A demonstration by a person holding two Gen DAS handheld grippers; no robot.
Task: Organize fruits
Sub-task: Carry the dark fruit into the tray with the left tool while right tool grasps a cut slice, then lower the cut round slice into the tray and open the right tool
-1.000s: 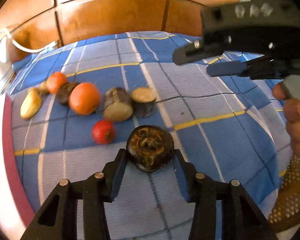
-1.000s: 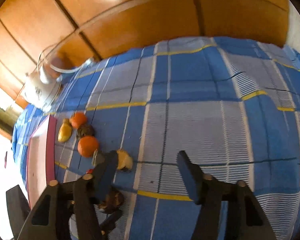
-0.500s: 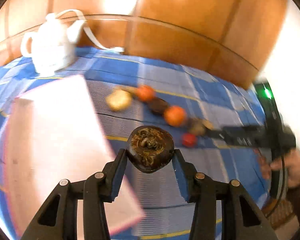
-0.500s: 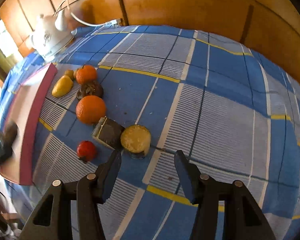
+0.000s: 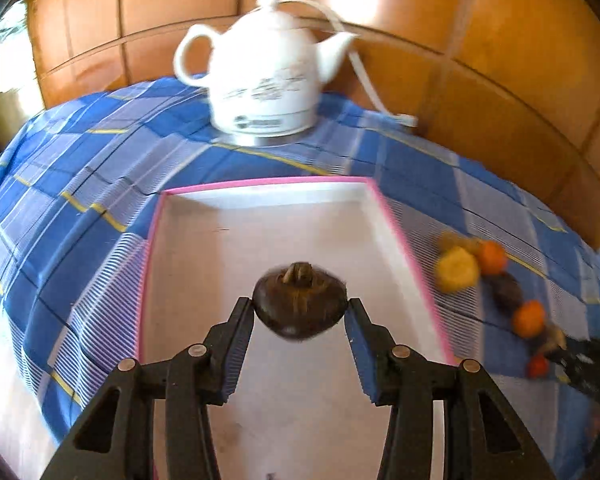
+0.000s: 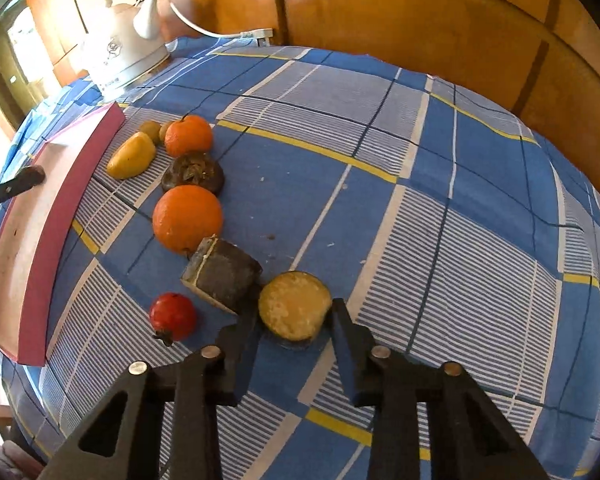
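**Now over the tray, one fruit gripped, another between closing jaws**

Above the pink-rimmed white tray (image 5: pixel 396 236), the left gripper (image 5: pixel 300 314) holds a dark brown, wrinkled round fruit (image 5: pixel 300 300) pinched between its blue-padded fingers, partly spread to fit it. A white ceramic kettle (image 5: pixel 266 76) stands beyond the tray on the blue checked tablecloth (image 5: pixel 80 184).

Over on the cloth, the right gripper (image 6: pixel 294 318) is closing around a dark-skinned fruit chunk with a pale yellow cut face (image 6: pixel 292 310); whether the pads press it yet cannot be told. Just beside it lie a dark cut block of fruit (image 6: pixel 224 276), a small red fruit (image 6: pixel 173 316), a large orange (image 6: pixel 187 218), a second dark wrinkled fruit (image 6: pixel 193 172), a smaller orange (image 6: pixel 189 135) and a yellow fruit (image 6: pixel 132 156), strung alongside the tray.
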